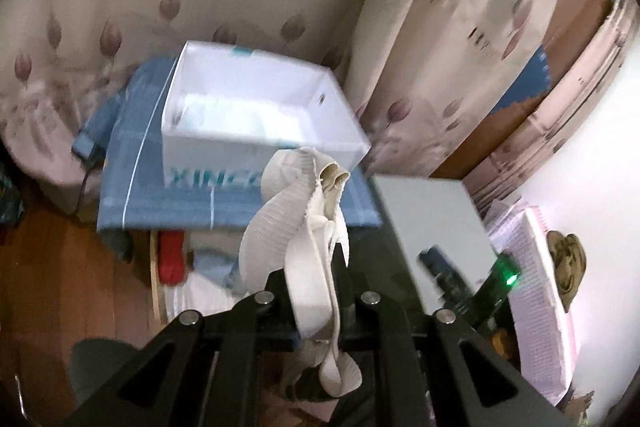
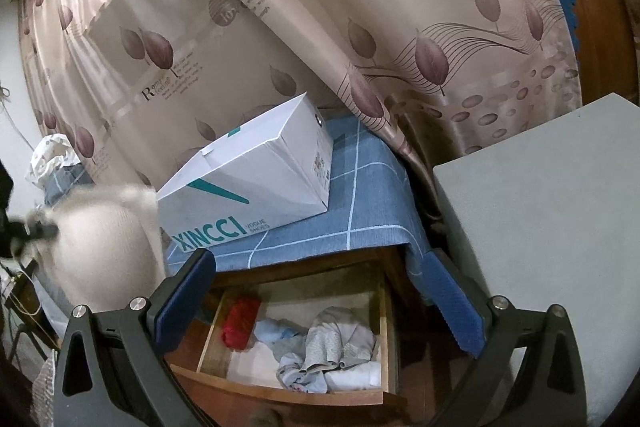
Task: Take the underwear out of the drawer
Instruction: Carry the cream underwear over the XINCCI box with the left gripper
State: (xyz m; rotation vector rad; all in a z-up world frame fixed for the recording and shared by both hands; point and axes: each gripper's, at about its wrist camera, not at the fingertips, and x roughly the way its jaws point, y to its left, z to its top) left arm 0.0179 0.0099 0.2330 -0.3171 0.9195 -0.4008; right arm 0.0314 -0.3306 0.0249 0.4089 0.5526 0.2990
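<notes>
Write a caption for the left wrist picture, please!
Left gripper holds white underwear up before a white shoebox on blue cloth.

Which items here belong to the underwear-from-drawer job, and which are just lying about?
Job:
- white underwear, clamped in the left gripper
- open drawer with clothes inside
- right gripper, jaws apart, empty, above the drawer

Lying about:
- shoe box
- blue checked cloth
- leaf-print curtain
- grey surface
</notes>
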